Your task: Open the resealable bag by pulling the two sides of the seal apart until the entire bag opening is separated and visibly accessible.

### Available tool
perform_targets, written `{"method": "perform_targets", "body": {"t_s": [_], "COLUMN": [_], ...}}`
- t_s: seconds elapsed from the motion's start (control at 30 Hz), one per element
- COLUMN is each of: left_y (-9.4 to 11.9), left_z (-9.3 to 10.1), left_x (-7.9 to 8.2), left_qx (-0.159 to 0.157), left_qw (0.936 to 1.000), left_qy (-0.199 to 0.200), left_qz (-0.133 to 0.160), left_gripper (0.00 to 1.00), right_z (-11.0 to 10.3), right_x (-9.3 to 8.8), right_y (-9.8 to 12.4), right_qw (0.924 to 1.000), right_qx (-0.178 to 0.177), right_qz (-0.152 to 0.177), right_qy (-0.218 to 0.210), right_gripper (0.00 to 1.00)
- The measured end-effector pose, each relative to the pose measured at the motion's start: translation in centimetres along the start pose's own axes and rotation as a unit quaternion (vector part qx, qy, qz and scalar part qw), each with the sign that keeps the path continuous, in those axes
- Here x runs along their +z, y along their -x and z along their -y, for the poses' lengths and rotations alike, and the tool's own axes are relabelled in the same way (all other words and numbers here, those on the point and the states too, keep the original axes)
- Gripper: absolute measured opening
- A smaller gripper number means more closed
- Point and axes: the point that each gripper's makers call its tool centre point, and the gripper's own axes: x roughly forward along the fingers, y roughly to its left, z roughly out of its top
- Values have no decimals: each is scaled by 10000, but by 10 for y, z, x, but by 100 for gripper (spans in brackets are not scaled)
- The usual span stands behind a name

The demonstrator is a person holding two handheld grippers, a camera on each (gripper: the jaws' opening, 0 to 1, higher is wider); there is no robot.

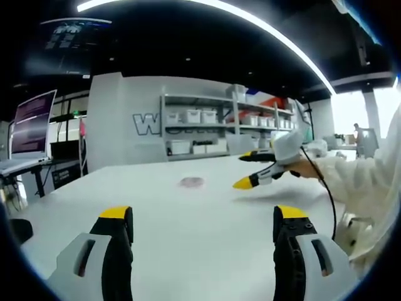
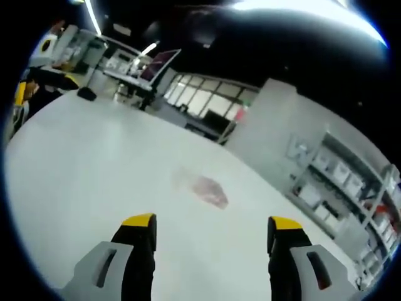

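A clear resealable bag (image 1: pixel 192 182) with something pinkish inside lies flat on the white table (image 1: pixel 163 207), well ahead of my left gripper (image 1: pixel 203 216), whose jaws stand wide open with nothing between them. In the left gripper view the right gripper (image 1: pixel 249 169) comes in from the right, held by a hand in a white sleeve, its yellow-tipped jaws apart and just right of the bag. In the right gripper view the bag (image 2: pixel 203 186) lies a short way ahead of my right gripper (image 2: pixel 213 224), which is open and holds nothing.
A laptop (image 1: pixel 30 128) stands at the table's left end, with a dark object (image 2: pixel 86 94) near that edge. White shelving with storage bins (image 1: pixel 207 125) lines the back wall. A black cable (image 1: pixel 326 188) trails from the right gripper over the table.
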Motion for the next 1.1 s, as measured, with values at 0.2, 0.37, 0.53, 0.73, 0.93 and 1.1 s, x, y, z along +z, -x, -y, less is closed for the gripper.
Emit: {"method": "perform_targets", "body": {"t_s": [0.2,0.37,0.53,0.73,0.93,1.1], "left_y": [0,0,-1,-2,-3,-2], "left_z": [0,1,2,1,2,2], "left_x": [-1,-1,-2,-1,0,-1], "left_qx": [-4,-3,-14,-13,-32,-29], "left_qw": [10000,10000,10000,10000,10000,10000], "left_qy": [5,4,2,-1,-3,-1], "left_qz": [-21,-29,-41,-39,-30,-32], "left_gripper": [92,92,92,92,92,92], "right_z": [-2,-2,-1,-3,-6,-7], "right_x": [-3,-5,0,4,7,8], "right_y": [-7,-12,-15,-18,-23,-27], "right_qw": [10000,9999,9997,9997,9998,9997], "right_qx": [34,36,8,-2,29,1], "right_qz": [-29,-64,-31,27,67,86], "right_qy": [-11,148,251,233,197,212], "right_gripper": [72,71,71,71,70,70]}}
